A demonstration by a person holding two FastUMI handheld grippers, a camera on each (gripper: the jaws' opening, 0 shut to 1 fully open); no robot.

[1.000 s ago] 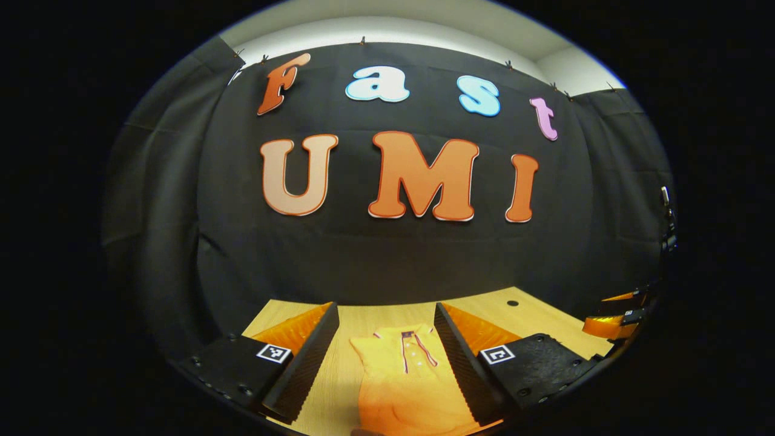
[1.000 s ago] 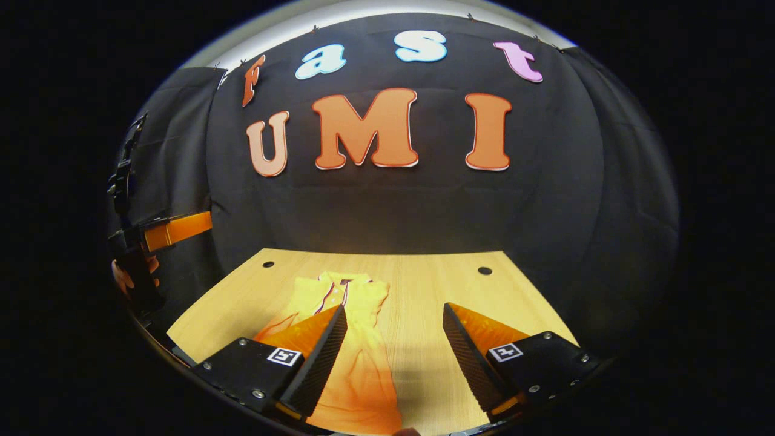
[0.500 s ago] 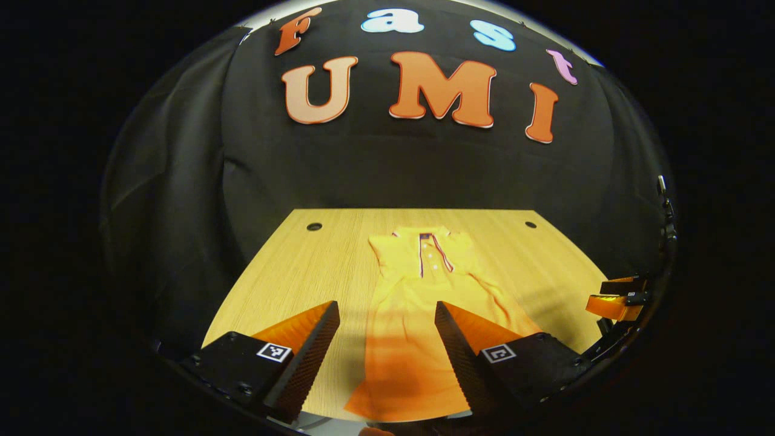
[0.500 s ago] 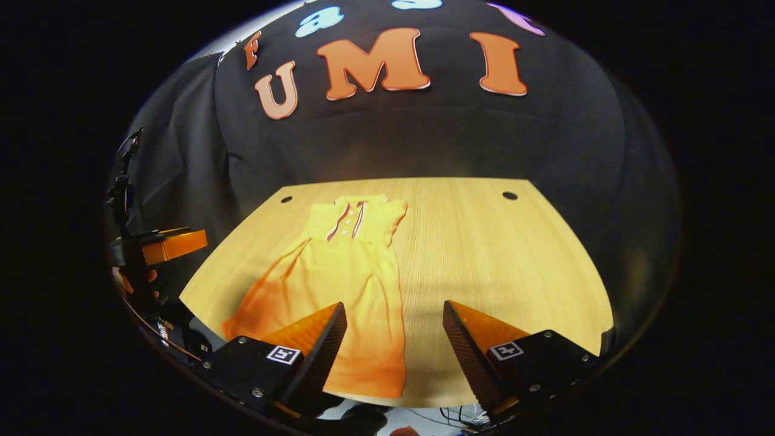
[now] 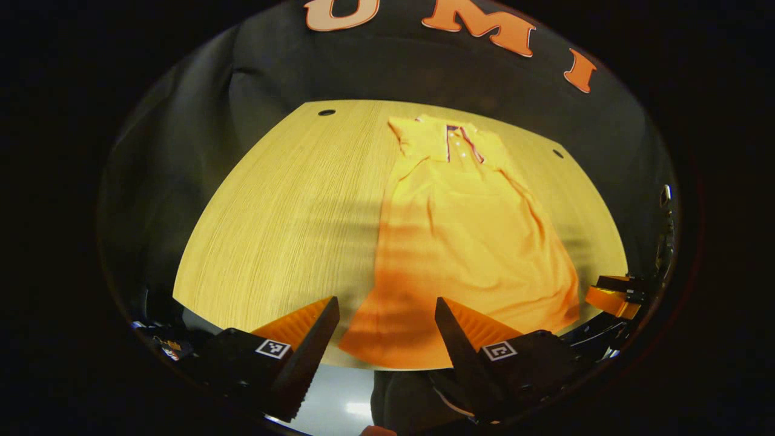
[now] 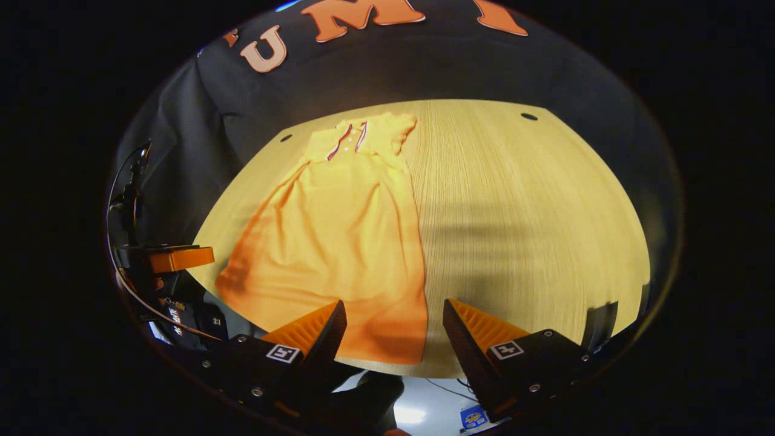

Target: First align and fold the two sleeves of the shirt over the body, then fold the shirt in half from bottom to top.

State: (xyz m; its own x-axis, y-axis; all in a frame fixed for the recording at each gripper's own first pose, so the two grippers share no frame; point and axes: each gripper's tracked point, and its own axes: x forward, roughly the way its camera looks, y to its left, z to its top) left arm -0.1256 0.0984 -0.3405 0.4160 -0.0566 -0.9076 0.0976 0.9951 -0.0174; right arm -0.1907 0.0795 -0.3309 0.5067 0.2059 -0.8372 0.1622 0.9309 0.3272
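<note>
Left gripper: jaws spread wide, holding nothing, poised above the near edge of the table with the hem of the shirt between and beyond them. Right gripper: jaws likewise spread and empty, above the near edge, the shirt's lower right corner lying between them. Orange-yellow short-sleeved polo shirt of soft knit fabric, with a dark-and-white trimmed button placket: lies flat and lengthwise on the table, collar toward the far wall, hem at the near edge; sleeves lie folded in over the body, giving a narrow top that flares toward the hem; a shadow darkens the lower part. Light wood-grain table with a curved-looking outline: carries the shirt; a small round dark hole sits near its far left corner and another near the far right. In the left gripper view the right gripper shows at the right margin, beside the shirt's hem; in the right gripper view the left gripper shows at the left margin, off the table's edge. Pale floor visible below the table's near edge.
</note>
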